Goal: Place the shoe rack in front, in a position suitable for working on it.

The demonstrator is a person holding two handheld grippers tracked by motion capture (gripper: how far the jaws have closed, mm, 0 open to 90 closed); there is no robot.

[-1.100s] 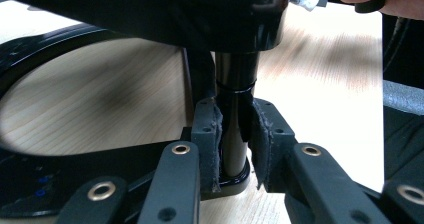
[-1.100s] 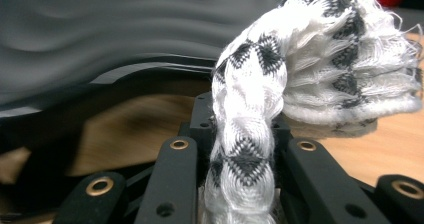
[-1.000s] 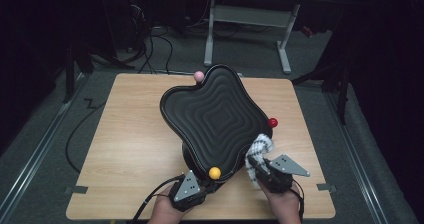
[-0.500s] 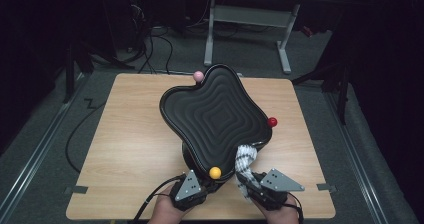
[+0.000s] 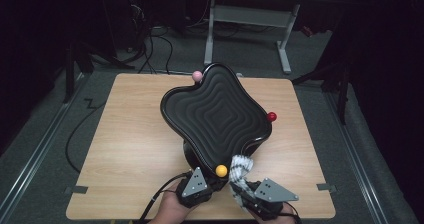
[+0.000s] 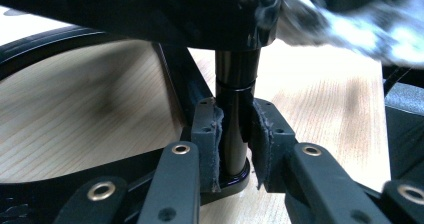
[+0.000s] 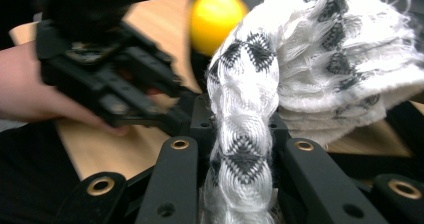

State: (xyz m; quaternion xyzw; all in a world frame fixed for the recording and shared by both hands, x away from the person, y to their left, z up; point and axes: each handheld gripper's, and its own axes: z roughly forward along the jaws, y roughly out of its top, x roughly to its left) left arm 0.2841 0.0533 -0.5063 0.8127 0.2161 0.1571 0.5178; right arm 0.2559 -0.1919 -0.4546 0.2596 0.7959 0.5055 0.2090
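A light wooden surface holds a big black wavy tray with ripples in it. The tray sits up on a black stand and leans toward the left. It is in the middle of the surface, a bit to the near side.

Three little balls sit at the tray's corners — a pink ball at the far corner, a red ball at the right corner, and a yellow ball at the near corner.

The left tongs are at the near edge of the surface, under the near corner of the tray. In the left gripper view, the left tongs are pressed on a shiny black round post that stands under the tray. The soft pads touch the post on both sides.

The right tongs are just beside the left ones. They are squeezed tight on a white cloth with black diamond shapes. In the right gripper view, the cloth bunches up above the right tongs, just beside the yellow ball. It is close to the tray's near edge — I cannot tell if it touches.

A hand holds the left tongs.
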